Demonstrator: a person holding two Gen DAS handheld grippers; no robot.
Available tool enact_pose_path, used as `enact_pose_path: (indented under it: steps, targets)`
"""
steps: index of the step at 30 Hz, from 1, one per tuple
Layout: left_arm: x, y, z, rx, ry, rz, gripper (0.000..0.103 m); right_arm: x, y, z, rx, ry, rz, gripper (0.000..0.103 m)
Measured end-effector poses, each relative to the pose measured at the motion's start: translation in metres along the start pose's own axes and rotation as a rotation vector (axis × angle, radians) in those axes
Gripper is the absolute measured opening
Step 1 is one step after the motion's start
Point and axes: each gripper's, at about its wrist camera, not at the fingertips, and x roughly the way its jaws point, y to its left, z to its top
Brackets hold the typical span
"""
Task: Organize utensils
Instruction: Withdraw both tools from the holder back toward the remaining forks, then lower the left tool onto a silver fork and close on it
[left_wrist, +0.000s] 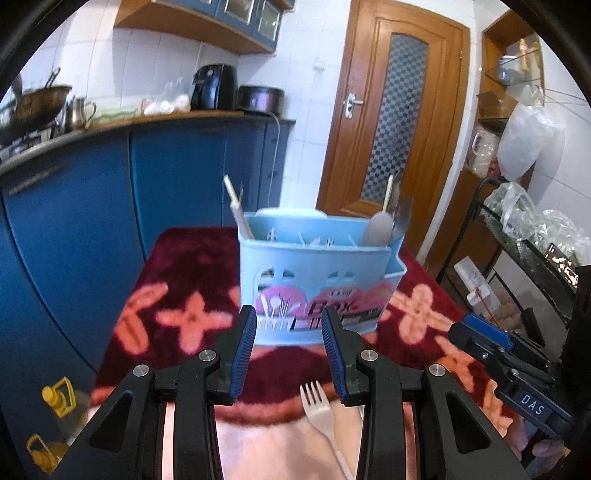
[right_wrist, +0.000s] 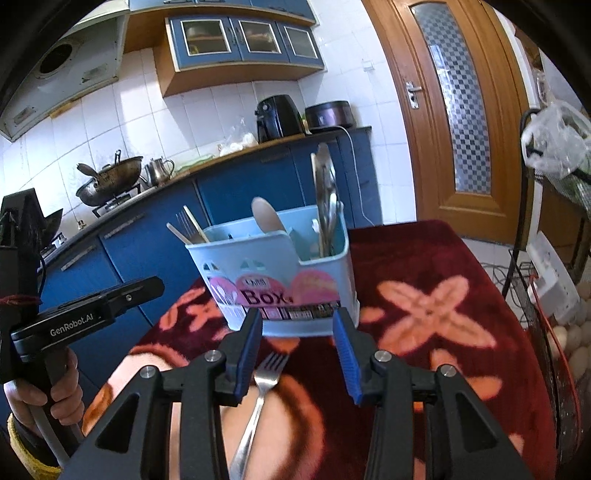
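Note:
A light blue utensil caddy (left_wrist: 317, 273) (right_wrist: 280, 280) stands on a dark red flowered cloth (left_wrist: 184, 266) (right_wrist: 424, 266). It holds wooden sticks, a wooden spoon and metal cutlery. A pale fork (left_wrist: 318, 406) lies on the cloth under my left gripper (left_wrist: 289, 317), near its right finger. That gripper is open with nothing between its pads. A metal fork (right_wrist: 264, 376) lies on the cloth below my right gripper (right_wrist: 297, 321), close to its left finger. The right gripper is open too, and neither pad touches the fork. Each gripper shows at the edge of the other's view: the right gripper (left_wrist: 498, 354) and the left gripper (right_wrist: 92, 310).
Blue cabinets (left_wrist: 177, 177) with a counter carrying a wok (right_wrist: 110, 181), a kettle and an air fryer (right_wrist: 279, 118) run behind the table. A wooden door (left_wrist: 399, 122) is at the back. A black wire rack (left_wrist: 535, 258) with plastic bags stands to the right, and yellow bottles (left_wrist: 55, 398) stand low on the left.

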Motion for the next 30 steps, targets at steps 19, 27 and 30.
enact_pose_path:
  steps: [19, 27, 30]
  targets:
    - [0.044, 0.001, -0.045, -0.051, 0.208, -0.055, 0.038, 0.015, -0.025, -0.03, 0.081, 0.107, -0.014, 0.043]
    - [0.055, -0.002, -0.064, -0.09, 0.295, -0.094, 0.038, 0.013, -0.032, -0.038, 0.099, 0.123, -0.02, 0.043]
    - [0.06, -0.004, -0.07, -0.104, 0.324, -0.106, 0.037, 0.012, -0.034, -0.04, 0.106, 0.128, -0.022, 0.044]
